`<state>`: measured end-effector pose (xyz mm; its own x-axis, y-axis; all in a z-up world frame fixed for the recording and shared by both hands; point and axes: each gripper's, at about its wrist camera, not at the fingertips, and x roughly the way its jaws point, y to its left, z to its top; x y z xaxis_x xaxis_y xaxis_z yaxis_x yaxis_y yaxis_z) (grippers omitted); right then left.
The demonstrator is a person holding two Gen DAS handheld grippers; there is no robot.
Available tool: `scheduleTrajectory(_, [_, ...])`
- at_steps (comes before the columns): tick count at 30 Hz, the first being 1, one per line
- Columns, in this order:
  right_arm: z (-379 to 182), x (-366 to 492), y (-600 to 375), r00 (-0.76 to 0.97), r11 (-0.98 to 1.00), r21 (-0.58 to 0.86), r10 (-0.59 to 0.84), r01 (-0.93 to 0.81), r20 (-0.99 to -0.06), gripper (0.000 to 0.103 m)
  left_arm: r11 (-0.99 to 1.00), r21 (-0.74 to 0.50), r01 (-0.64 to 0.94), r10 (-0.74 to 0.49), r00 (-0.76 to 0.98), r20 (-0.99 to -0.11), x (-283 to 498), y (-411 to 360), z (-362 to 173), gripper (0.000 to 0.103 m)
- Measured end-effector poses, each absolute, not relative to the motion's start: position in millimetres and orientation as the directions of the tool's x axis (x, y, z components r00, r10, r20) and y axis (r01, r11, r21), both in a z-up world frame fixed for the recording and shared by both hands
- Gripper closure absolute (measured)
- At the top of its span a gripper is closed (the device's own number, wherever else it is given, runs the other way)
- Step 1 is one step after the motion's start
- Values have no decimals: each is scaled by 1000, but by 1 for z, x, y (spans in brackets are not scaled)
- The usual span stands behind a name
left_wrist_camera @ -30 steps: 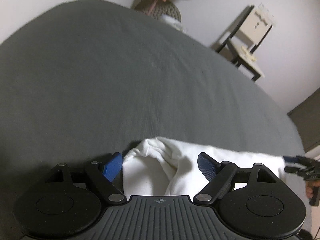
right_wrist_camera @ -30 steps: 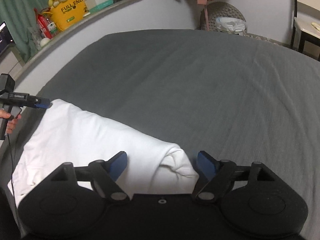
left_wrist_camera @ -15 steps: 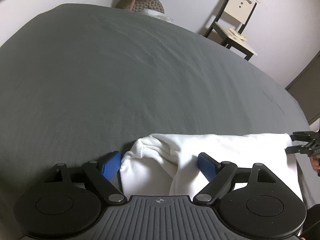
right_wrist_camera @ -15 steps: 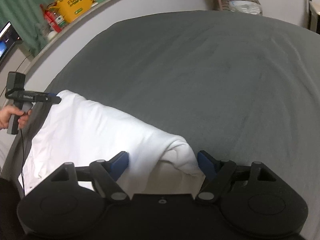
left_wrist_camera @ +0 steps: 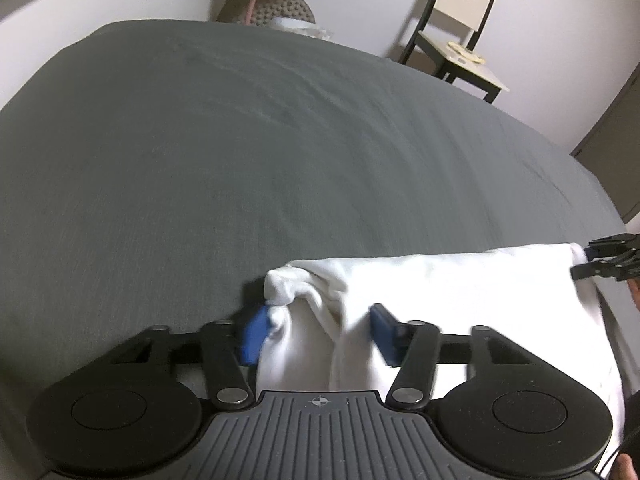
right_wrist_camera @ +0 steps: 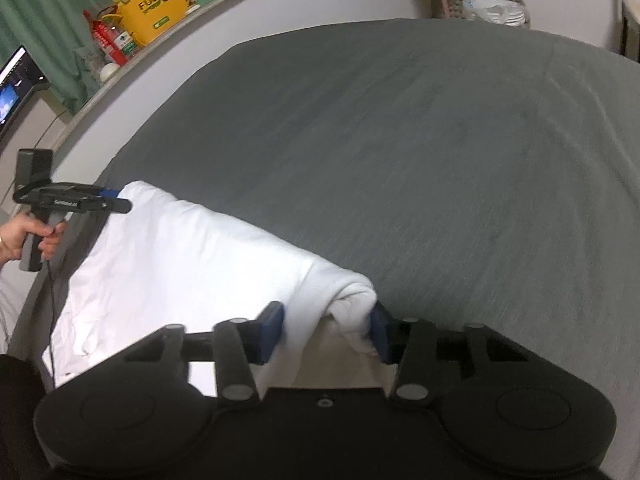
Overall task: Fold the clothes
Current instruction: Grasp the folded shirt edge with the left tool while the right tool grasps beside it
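A white garment (left_wrist_camera: 440, 280) lies folded along the near edge of the grey bed (left_wrist_camera: 280, 152). In the left wrist view my left gripper (left_wrist_camera: 318, 334) straddles its bunched left end. The jaws are closing, with cloth filling the gap and brushing both blue pads. In the right wrist view my right gripper (right_wrist_camera: 326, 332) straddles the rolled right end of the garment (right_wrist_camera: 180, 264), and its jaws are closing too, with the fold between them. Each gripper also shows at the far end of the cloth in the other's view.
The grey sheet (right_wrist_camera: 440, 152) stretches wide beyond the garment. A chair (left_wrist_camera: 460, 40) and a round knobbly cushion (left_wrist_camera: 268, 6) stand past the far edge. A cluttered shelf with a yellow bag (right_wrist_camera: 160, 12) and a monitor (right_wrist_camera: 16, 80) are at the left. A hand (right_wrist_camera: 28, 240) holds the left gripper's handle.
Both pairs of jaws have narrowed around the ends of the garment, from wide apart to close against the cloth. The left gripper has rolled and shifted a little.
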<state>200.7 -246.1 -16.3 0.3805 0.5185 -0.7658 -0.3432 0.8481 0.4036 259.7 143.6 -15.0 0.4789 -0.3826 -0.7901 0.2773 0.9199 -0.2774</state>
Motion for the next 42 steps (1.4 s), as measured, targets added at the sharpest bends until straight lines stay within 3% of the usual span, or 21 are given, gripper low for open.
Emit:
scheduleTrajectory(3, [-16,199,-243,390,849,412,520,-331,-760,83,915,-289,282,-397,491,-776,255,140,-16,77])
scheduleTrajectory(5, [-13,197,-231,406,858,384,503,-340,-763,86,915,-279,290,-394,509,-765,250,138,-15,81])
scheduleTrajectory(14, [15,193,-221,498,871,284,468,-402,-730,88,937,-243,251,-348,604,-717,247,140,-2,84])
scheduleTrajectory(15, [19,196,-218,509,873,269,462,-407,-727,88,943,-234,237,-332,623,-708,249,141,2,95])
scheduleTrajectory(16, [20,198,-216,517,877,253,451,-408,-727,88,949,-225,222,-317,642,-698,252,141,6,98])
scheduleTrajectory(20, [23,214,-199,507,887,222,420,-405,-753,88,943,-297,149,-316,678,-664,275,154,22,97])
scheduleTrajectory(25, [15,225,-202,427,895,256,405,-364,-809,75,895,-427,126,-427,518,-741,289,166,1,95])
scheduleTrajectory(27, [12,227,-212,425,897,286,415,-336,-804,61,914,-386,127,-394,510,-764,285,165,-7,94])
scheduleTrajectory(29, [8,223,-229,443,894,341,441,-289,-780,55,920,-370,127,-379,523,-764,281,167,-10,94])
scheduleTrajectory(32, [3,210,-255,479,881,421,470,-214,-741,54,895,-442,54,-399,538,-742,262,179,-20,94])
scheduleTrajectory(37, [1,155,-278,529,839,515,521,-175,-670,50,808,-586,54,-486,624,-612,205,187,-18,94])
scheduleTrajectory(42, [7,96,-265,516,858,474,503,-198,-693,44,876,-457,154,-453,588,-671,147,164,-12,94])
